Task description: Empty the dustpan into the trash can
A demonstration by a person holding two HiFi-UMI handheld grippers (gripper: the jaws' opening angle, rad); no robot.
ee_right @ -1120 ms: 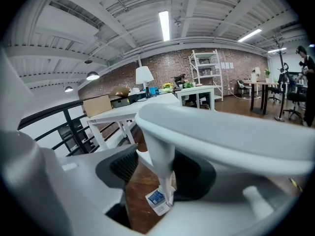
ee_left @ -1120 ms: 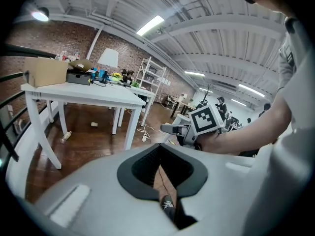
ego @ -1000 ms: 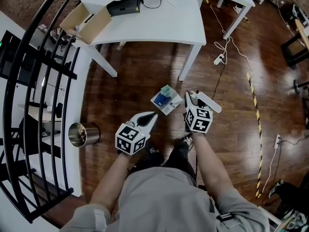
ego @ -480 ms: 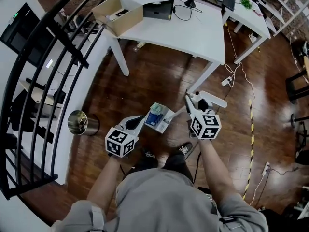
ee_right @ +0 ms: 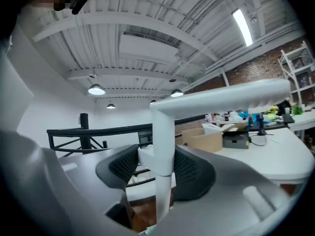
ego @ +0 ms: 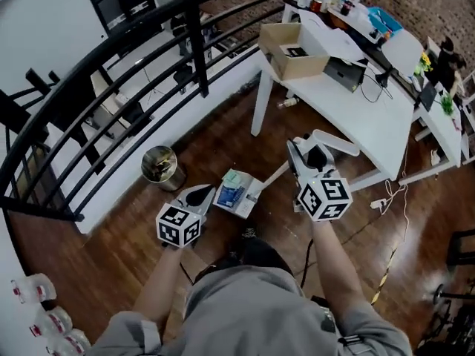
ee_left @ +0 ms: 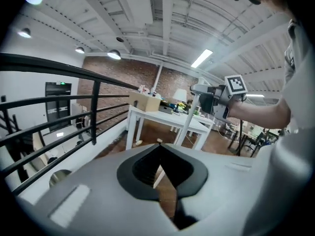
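Dustpan point(ego: 236, 193) swings nearer the trash can point(ego: 162, 167)

Since a second ago the person has turned. Both grippers and the pan have come round with them, so the can now sits just up and left of the pan instead of well off to the left.

The right gripper point(ego: 297, 150) is clamped on the pan's white handle point(ee_right: 162, 132). Its black ribbed pads stand partly apart and press the smooth upright post from both sides, below the bend where the handle turns into a level bar. The left gripper point(ego: 202, 193) has its jaws closed together with nothing between them. Its pointed tip lies just beside the pan's near edge, and contact cannot be made out.

The pan is a flat, pale, squarish tray, and paper scraps point(ego: 231, 194), some printed blue, lie in it. It hangs beside the can, not over the mouth. The can is a small shiny metal cylinder, open-topped, standing on the dark glossy wooden floor point(ego: 126, 236) by a black metal railing point(ego: 194, 47). Beyond are a white table point(ego: 371, 117) and an open cardboard box point(ego: 293, 50)
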